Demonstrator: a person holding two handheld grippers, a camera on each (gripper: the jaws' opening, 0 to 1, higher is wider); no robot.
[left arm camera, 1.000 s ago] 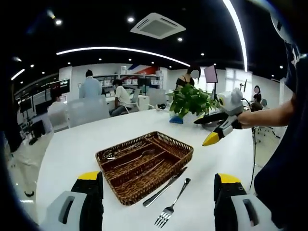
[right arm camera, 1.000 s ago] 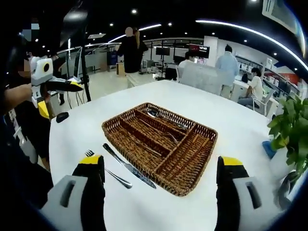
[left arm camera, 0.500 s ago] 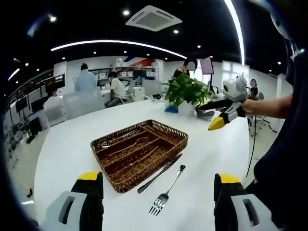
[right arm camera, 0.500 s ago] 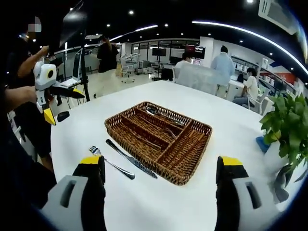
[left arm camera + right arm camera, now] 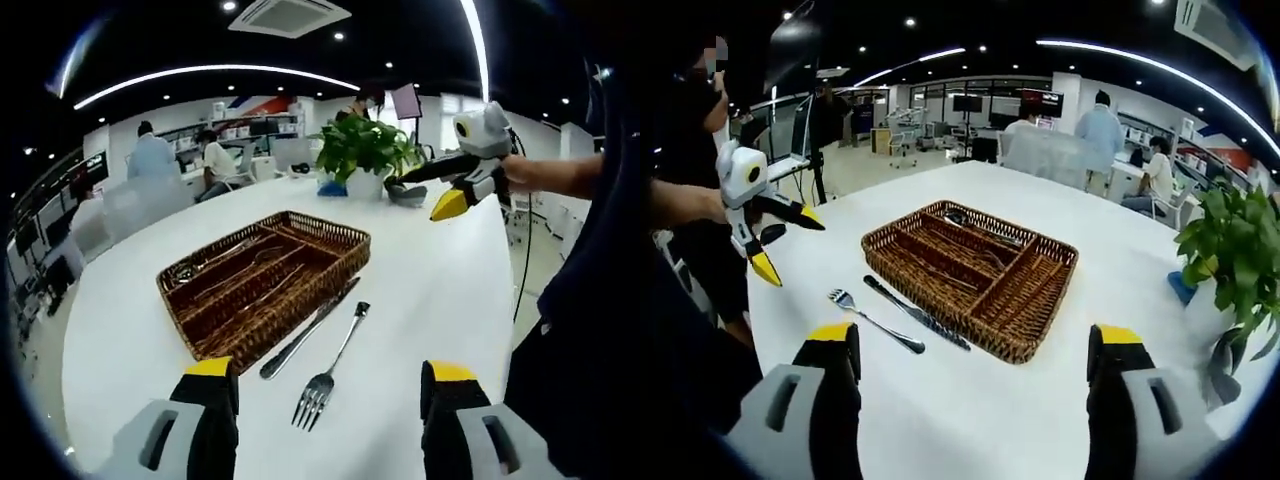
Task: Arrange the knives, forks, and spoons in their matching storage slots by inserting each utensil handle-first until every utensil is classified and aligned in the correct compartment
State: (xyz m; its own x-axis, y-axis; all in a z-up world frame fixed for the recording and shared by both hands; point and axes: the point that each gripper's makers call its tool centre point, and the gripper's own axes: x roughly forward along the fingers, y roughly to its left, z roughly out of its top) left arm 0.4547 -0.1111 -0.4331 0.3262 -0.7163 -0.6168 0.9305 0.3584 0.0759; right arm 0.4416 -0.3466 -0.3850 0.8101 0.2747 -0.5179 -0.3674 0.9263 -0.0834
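Note:
A brown wicker cutlery tray (image 5: 262,280) (image 5: 975,275) sits on the white table, with several utensils lying in its long slots. Beside its near edge a knife (image 5: 310,328) (image 5: 915,312) and a fork (image 5: 330,368) (image 5: 875,318) lie loose on the table. My left gripper (image 5: 329,372) hovers open just short of the fork, holding nothing; it also appears at the left of the right gripper view (image 5: 790,245), jaws apart. My right gripper (image 5: 973,340) is open and empty in front of the tray; it is seen raised above the table's far side (image 5: 425,195).
A potted green plant (image 5: 362,150) (image 5: 1230,250) stands at the table's edge beyond the tray. The white table (image 5: 440,290) has bare surface around the tray. People sit and stand at desks in the office behind. A person's arm (image 5: 560,175) holds the right gripper.
Both cameras have shifted; the tray, knife and fork lie where they were. The left gripper has dropped closer to the fork and tilted downward. Both grippers stay open.

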